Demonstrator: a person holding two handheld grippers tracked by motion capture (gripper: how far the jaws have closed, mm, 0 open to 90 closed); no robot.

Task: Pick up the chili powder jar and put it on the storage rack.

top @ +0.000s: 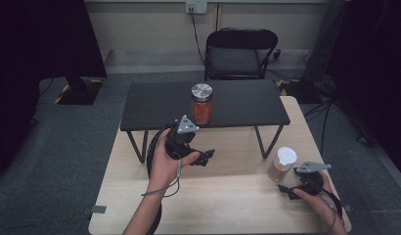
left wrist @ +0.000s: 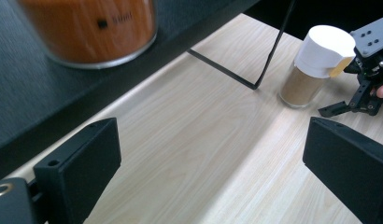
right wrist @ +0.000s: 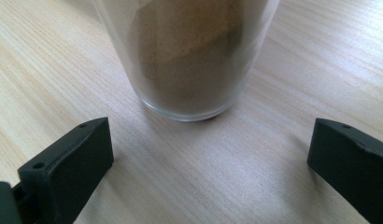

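Observation:
A glass jar of orange contents (top: pixel 201 108) with a silver lid stands on the low black shelf (top: pixel 154 105); it shows blurred and close in the left gripper view (left wrist: pixel 87 28). A white-lidded jar of brown powder (top: pixel 282 164) stands on the wooden table (top: pixel 223 200) and appears too in the left gripper view (left wrist: pixel 315 65). My left gripper (top: pixel 206 157) hovers open in front of the shelf, its jaws (left wrist: pixel 213 154) empty. My right gripper (top: pixel 285 192) is open just short of the brown jar (right wrist: pixel 189 56), whose base sits ahead of the gap between the jaws (right wrist: pixel 208 154), untouched.
The shelf's thin black wire legs (top: pixel 267 144) stand on the table near the brown jar. A black folding chair (top: pixel 237 54) is behind the table. Dark stands and cables (top: pixel 325 98) sit on the grey floor at both sides.

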